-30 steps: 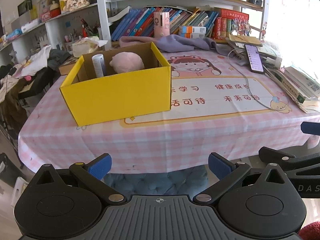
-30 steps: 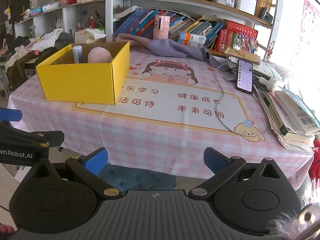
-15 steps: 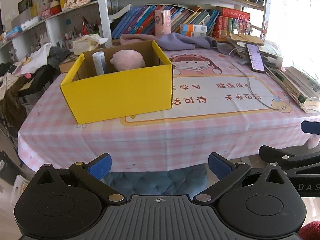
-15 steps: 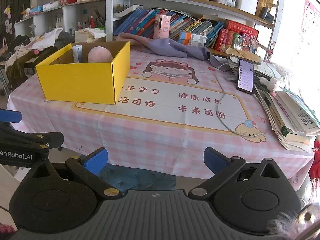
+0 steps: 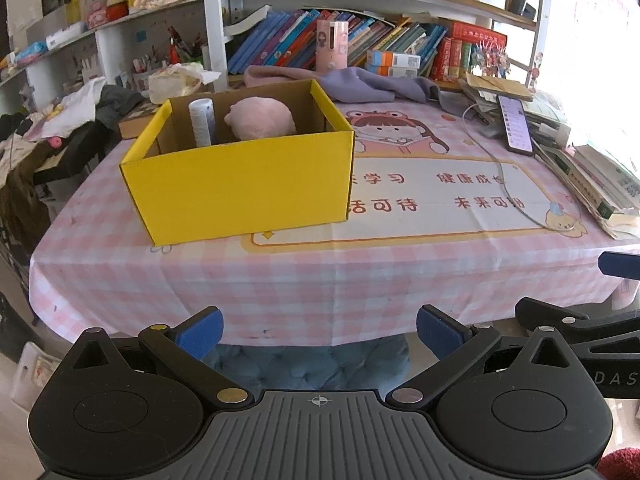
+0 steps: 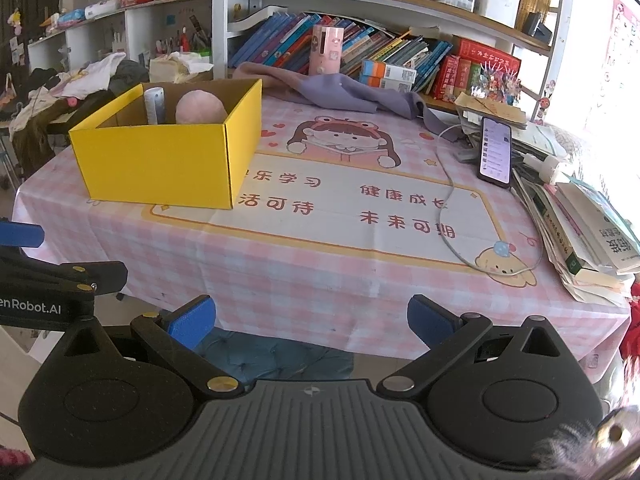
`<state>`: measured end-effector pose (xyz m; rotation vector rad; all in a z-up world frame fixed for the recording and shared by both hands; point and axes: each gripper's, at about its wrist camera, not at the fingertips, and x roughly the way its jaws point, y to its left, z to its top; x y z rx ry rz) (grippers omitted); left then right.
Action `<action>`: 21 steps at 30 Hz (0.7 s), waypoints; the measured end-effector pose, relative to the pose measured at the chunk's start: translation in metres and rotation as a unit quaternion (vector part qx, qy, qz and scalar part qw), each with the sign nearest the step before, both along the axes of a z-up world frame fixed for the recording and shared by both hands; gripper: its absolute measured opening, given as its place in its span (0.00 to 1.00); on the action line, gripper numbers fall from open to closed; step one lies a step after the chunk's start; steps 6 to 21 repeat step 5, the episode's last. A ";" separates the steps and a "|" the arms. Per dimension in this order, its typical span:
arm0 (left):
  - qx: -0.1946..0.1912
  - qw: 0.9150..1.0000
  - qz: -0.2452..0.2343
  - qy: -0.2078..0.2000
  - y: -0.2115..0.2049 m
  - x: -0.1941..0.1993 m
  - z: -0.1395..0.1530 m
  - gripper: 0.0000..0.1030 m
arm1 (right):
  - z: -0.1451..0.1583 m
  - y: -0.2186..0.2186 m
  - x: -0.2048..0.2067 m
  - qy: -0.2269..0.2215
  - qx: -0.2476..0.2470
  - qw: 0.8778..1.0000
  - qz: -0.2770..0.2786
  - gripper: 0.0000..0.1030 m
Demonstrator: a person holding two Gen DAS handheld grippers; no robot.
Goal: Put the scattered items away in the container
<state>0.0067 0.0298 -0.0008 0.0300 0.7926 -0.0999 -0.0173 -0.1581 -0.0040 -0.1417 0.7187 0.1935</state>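
A yellow cardboard box (image 5: 240, 184) (image 6: 160, 164) stands on the left part of the pink checked table. Inside it sit a pink plush ball (image 5: 260, 120) (image 6: 200, 108) and an upright white-grey tube (image 5: 202, 122) (image 6: 155, 105). My left gripper (image 5: 318, 332) hangs open in front of the table's near edge, with nothing between its blue pads. My right gripper (image 6: 308, 320) is also open and empty, off the near edge to the right of the left one. Part of the right gripper shows at the right side of the left wrist view, and part of the left gripper at the left side of the right wrist view.
A phone (image 6: 495, 155) with a white cable (image 6: 452, 216) lies at the right, beside a stack of books and papers (image 6: 580, 232). A purple cloth (image 6: 340, 92) and a pink cup (image 6: 326, 50) sit at the back by the bookshelf. A blue cushioned chair (image 5: 312, 364) stands below the table edge.
The left gripper has risen slightly and drawn a little nearer the table, so the box looks larger. The right gripper has barely moved. Both stay open.
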 end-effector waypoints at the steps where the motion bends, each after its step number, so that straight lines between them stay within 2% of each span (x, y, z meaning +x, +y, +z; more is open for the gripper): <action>1: -0.002 1.000 0.001 0.000 0.001 0.001 0.000 1.00 | 0.000 0.001 0.002 0.001 -0.001 1.000 0.000 1.00; 5: -0.015 1.000 0.007 0.001 0.007 0.007 -0.001 1.00 | 0.000 0.005 0.009 0.003 -0.006 1.000 0.004 1.00; 21: -0.015 1.000 0.007 0.001 0.007 0.007 -0.001 1.00 | 0.000 0.005 0.009 0.003 -0.006 1.000 0.004 1.00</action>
